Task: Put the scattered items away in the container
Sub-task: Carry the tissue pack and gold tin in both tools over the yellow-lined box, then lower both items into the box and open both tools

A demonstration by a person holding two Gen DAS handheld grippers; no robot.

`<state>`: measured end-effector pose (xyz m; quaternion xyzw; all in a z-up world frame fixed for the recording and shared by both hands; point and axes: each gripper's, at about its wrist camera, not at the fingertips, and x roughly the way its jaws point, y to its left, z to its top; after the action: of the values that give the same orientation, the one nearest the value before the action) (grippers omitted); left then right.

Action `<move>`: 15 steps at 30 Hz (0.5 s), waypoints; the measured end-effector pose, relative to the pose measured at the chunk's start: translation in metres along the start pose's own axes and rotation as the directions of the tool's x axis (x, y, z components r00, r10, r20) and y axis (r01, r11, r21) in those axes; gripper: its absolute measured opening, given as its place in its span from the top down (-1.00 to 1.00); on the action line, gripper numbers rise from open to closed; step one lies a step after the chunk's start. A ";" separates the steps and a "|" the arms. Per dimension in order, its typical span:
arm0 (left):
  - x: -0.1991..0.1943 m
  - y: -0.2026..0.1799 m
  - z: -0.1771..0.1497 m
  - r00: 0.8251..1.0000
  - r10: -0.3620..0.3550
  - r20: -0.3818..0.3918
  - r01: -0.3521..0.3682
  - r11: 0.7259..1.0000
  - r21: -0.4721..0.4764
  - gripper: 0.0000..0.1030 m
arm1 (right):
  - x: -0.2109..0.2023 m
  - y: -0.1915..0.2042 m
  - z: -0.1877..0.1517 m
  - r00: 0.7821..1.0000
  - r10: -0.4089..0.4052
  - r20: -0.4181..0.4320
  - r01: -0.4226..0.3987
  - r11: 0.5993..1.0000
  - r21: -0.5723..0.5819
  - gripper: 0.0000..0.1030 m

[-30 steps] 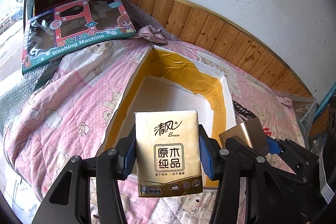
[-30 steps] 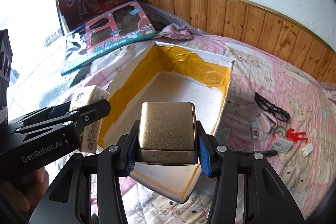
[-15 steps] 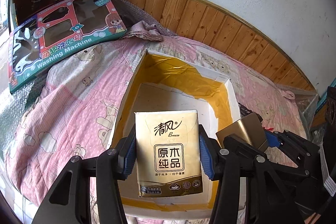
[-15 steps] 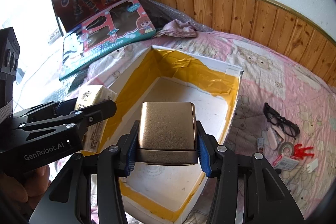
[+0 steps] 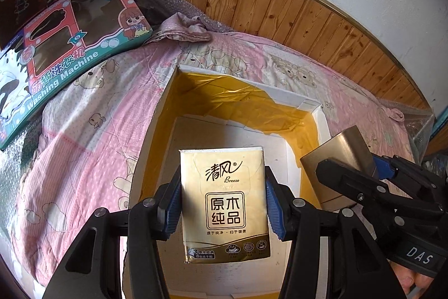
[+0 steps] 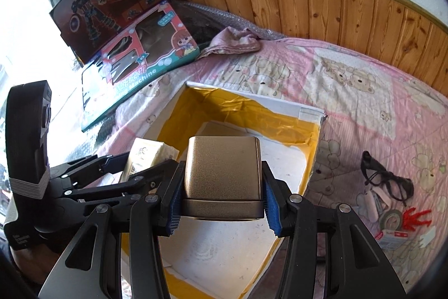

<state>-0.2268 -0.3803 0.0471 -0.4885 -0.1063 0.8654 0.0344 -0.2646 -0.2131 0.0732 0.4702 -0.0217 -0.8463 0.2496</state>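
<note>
A white box lined with yellow tape point(image 5: 319, 119) point(image 6: 310, 114) lies open on the pink quilt. My left gripper point(image 5: 222, 203) is shut on a cream tissue pack point(image 5: 224, 203), held above the box's near end. The tissue pack point(image 6: 148, 156) also shows at left in the right wrist view. My right gripper point(image 6: 222, 194) is shut on a bronze metal box point(image 6: 222, 181), hovering over the box floor beside the left gripper. That bronze metal box point(image 5: 338, 156) appears at right in the left wrist view. Black glasses point(image 6: 386, 175), a tape roll point(image 6: 390, 217), a red toy point(image 6: 417, 217) and small packets lie on the quilt to the right.
Two toy cartons point(image 5: 70, 41) point(image 6: 134, 60) lean at the back left. A crumpled cloth point(image 5: 182, 28) lies by the wooden wall panel point(image 6: 336, 7). A person's hand point(image 5: 411, 279) shows at the lower right, holding the right gripper.
Both grippers have moved forward with their loads, from the box's near edge to above its inside. Grips are unchanged.
</note>
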 end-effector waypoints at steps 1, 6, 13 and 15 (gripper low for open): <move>0.004 -0.001 0.002 1.000 0.005 -0.008 -0.005 1.000 0.006 -0.02 | 0.003 -0.002 0.003 1.000 0.003 -0.004 -0.003 1.000 0.003 0.01; 0.028 -0.004 0.012 0.998 0.038 -0.057 -0.036 0.999 0.027 -0.02 | 0.021 -0.016 0.012 0.998 0.035 -0.044 -0.033 0.998 0.051 0.01; 0.065 -0.004 0.022 0.987 0.088 -0.135 -0.084 0.996 0.039 -0.02 | 0.044 -0.031 0.022 0.997 0.015 -0.079 -0.010 0.998 0.064 0.01; 0.077 -0.003 0.024 0.983 0.098 -0.153 -0.093 0.995 0.040 -0.02 | 0.051 -0.032 0.023 0.995 0.001 -0.095 0.003 0.999 0.037 0.01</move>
<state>-0.2870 -0.3688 -0.0048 -0.5580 -0.0654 0.8272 0.0090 -0.3185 -0.2120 0.0375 0.5145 -0.0251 -0.8225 0.2412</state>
